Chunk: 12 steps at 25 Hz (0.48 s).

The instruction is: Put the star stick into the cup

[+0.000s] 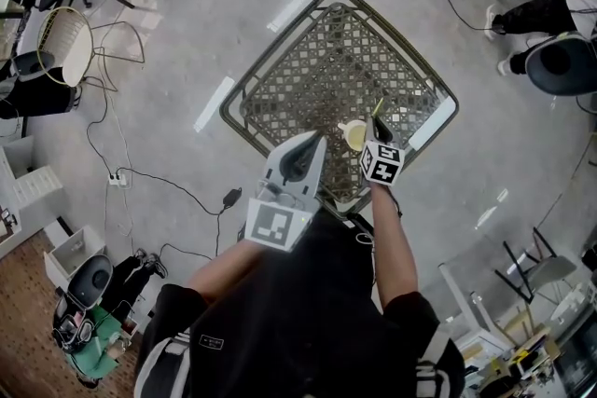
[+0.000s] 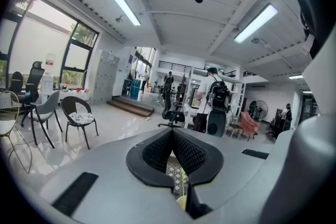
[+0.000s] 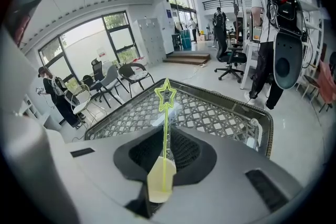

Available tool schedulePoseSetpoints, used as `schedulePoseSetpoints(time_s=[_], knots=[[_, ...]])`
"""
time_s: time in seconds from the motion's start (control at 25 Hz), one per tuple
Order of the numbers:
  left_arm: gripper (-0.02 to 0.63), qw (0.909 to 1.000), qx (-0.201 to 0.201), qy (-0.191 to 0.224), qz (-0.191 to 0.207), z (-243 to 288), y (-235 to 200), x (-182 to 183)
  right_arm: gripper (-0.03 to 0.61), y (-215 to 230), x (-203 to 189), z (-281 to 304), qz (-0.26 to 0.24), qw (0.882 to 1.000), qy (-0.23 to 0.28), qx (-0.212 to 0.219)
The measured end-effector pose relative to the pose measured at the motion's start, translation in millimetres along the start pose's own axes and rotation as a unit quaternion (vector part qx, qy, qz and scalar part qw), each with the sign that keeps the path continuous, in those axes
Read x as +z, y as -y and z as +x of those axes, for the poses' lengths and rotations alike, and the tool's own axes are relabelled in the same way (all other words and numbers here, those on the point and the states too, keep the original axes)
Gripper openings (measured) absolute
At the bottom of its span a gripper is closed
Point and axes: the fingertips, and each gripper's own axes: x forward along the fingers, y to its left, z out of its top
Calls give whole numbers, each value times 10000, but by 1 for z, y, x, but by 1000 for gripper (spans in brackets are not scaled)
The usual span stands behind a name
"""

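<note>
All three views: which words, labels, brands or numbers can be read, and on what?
No text can be read.
Marker cubes: square black-and-white patterns only, no letters.
Shirt patch: print too small to read.
Sheet at the window: blurred.
Star stick and cup: no print visible.

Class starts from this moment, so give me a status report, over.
Left gripper shut, empty. Right gripper shut on star stick, star past the tips. Cup on table beside right gripper. Nothing seen in the way.
</note>
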Motion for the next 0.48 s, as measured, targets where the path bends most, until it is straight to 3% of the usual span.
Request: schedulePoseSetpoints(time_s=[0.48], knots=[[15,9993,6,343,123,-41,42,13,26,-2,10,-98,329,9975,632,32]])
